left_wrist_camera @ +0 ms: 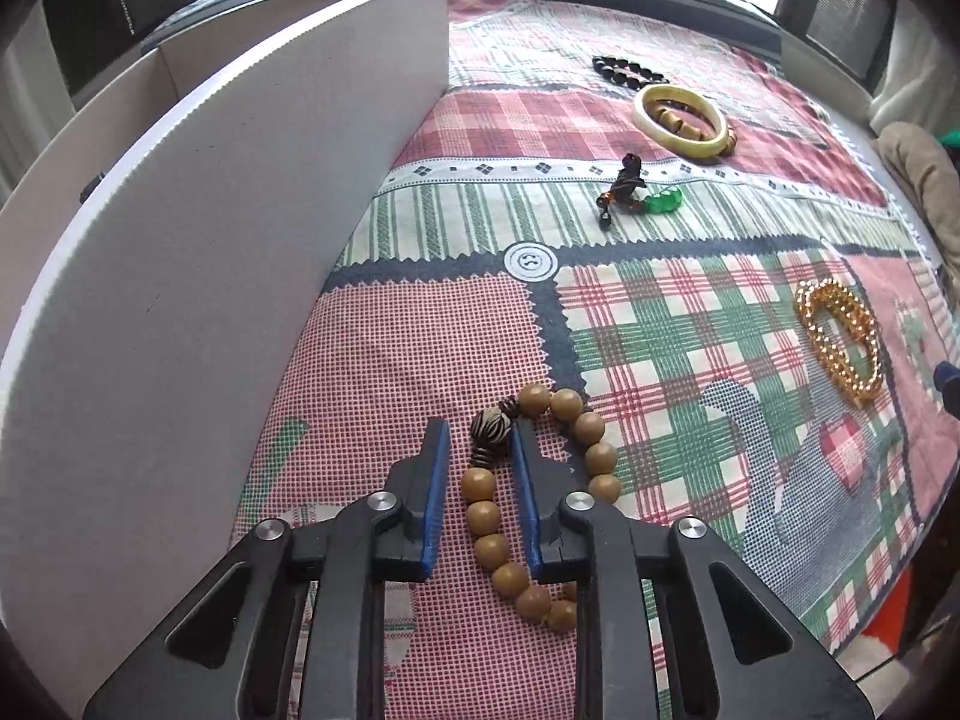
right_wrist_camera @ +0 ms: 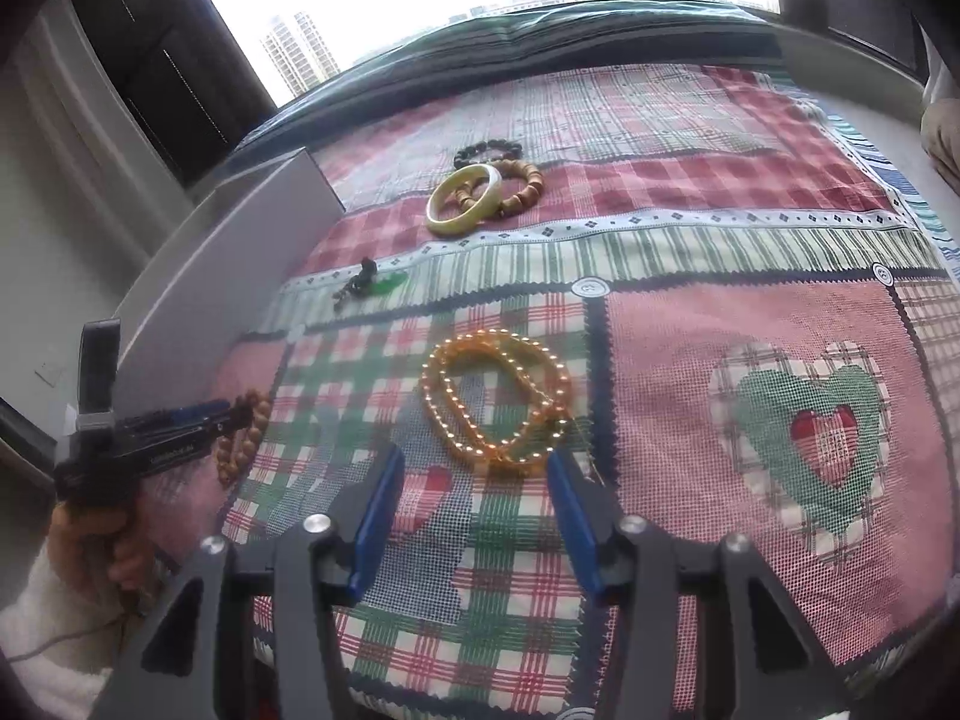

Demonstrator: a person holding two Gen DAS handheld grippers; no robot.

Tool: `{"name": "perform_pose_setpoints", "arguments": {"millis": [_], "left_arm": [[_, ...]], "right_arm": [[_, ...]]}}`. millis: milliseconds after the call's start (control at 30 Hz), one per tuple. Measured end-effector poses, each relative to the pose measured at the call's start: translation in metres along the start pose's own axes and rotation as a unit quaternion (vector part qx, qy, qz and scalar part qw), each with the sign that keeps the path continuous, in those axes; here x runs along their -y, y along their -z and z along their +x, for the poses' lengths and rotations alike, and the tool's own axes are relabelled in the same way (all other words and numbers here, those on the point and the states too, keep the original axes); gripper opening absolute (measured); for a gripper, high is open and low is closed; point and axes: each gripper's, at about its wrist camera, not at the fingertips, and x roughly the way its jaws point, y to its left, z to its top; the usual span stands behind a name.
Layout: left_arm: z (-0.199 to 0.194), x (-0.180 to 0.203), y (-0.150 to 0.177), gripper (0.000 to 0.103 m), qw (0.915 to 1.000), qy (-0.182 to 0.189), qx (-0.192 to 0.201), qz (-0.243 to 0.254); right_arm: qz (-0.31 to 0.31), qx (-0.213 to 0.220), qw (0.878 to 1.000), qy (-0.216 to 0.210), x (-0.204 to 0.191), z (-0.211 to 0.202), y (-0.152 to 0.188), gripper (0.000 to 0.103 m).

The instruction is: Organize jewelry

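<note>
My left gripper (left_wrist_camera: 479, 433) is open, its fingers on either side of one strand of a wooden bead bracelet (left_wrist_camera: 543, 492) lying on the patchwork cloth; the bracelet (right_wrist_camera: 240, 438) and this gripper (right_wrist_camera: 240, 414) also show at the left of the right wrist view. My right gripper (right_wrist_camera: 474, 462) is open and empty, just short of a gold bead bracelet (right_wrist_camera: 498, 396), which also shows in the left wrist view (left_wrist_camera: 840, 342). Farther off lie a green pendant on a dark cord (left_wrist_camera: 642, 192), a pale bangle (left_wrist_camera: 681, 120) over a brown bead bracelet (right_wrist_camera: 522, 183), and a black bead bracelet (left_wrist_camera: 624, 69).
A white box wall (left_wrist_camera: 210, 252) stands tall at the left, close to my left gripper; it also shows in the right wrist view (right_wrist_camera: 240, 252). The patchwork cloth (right_wrist_camera: 750, 312) covers the table. A window and dark frames stand behind.
</note>
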Motion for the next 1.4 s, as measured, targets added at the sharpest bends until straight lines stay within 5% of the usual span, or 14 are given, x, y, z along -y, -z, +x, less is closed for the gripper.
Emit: {"name": "perform_pose_setpoints", "arguments": {"millis": [100,367,900,1033,1100,1133,1167,1300,1400], "left_arm": [[-0.003,0.004,0.001,0.011,0.9999,0.015,-0.001,0.005],[-0.069,-0.019,0.009,0.011,0.9860,0.141,0.055,-0.070],[-0.088,-0.025,0.027,0.011,0.9870,0.122,0.059,-0.087],[-0.086,-0.027,0.031,0.011,0.9878,0.117,0.055,-0.087],[-0.087,-0.027,0.031,0.011,0.9880,0.115,0.055,-0.087],[-0.087,-0.028,0.031,0.011,0.9880,0.115,0.055,-0.088],[-0.087,-0.028,0.031,0.011,0.9879,0.115,0.055,-0.088],[-0.092,-0.027,0.030,0.011,0.9877,0.117,0.057,-0.086],[-0.099,-0.027,0.029,0.011,0.9872,0.120,0.061,-0.085]], "right_arm": [[0.003,0.007,1.000,0.010,0.005,-0.006,-0.002,0.051],[-0.047,-0.012,0.998,0.043,-0.001,-0.005,-0.003,0.051],[-0.188,-0.066,0.980,0.014,-0.056,0.054,-0.013,0.050],[-0.205,-0.084,0.974,0.043,-0.053,0.083,-0.020,0.050],[-0.204,-0.089,0.974,0.049,-0.050,0.092,-0.020,0.040],[-0.209,-0.083,0.973,0.050,-0.051,0.092,-0.020,0.022],[-0.212,-0.087,0.972,0.043,-0.052,0.091,-0.020,0.016],[-0.179,-0.083,0.980,0.016,-0.050,0.077,-0.021,0.013],[-0.112,-0.060,0.991,-0.047,-0.038,0.051,-0.029,0.008]]}}
